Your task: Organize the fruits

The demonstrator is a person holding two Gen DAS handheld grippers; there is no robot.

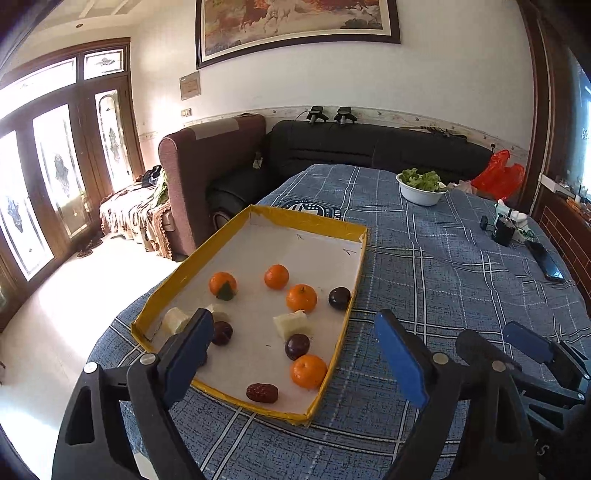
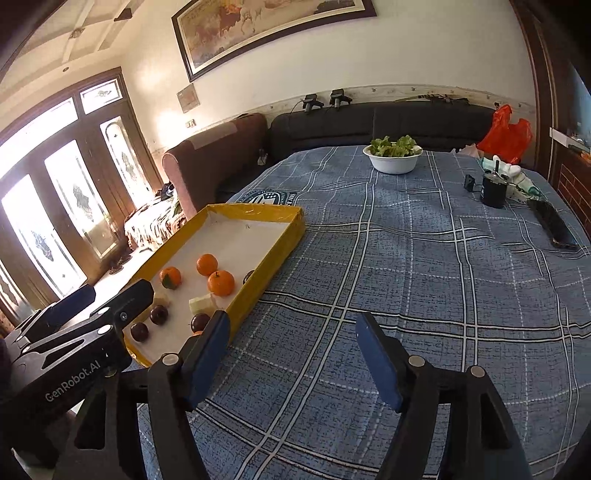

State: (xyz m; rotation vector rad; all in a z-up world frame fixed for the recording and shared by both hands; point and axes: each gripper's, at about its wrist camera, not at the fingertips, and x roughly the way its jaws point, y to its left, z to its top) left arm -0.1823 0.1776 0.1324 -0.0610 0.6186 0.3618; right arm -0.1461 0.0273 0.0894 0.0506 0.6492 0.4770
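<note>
- Left wrist view: our yellow tray [image 1: 334, 363] on the table [image 1: 443, 280] carries oranges [image 1: 301, 297], dark plums [image 1: 297, 346], one date [image 1: 262, 392].
- We see the left hand-held gripper [image 1: 291, 358] spread, empty.
- Right hand-held gripper [image 2: 293, 363] spread too, holding nothing.

A white wall [image 1: 443, 74] carries a large framed horse painting [image 1: 295, 26]. Below it a long black leather sofa [image 1: 369, 147] stands behind the far edge of the table, next to a brown fabric armchair [image 1: 207, 162]. On the left, tall wooden doors with frosted glass panels [image 1: 55, 166] let strong daylight fall on the pale shiny floor [image 1: 74, 302].
</note>
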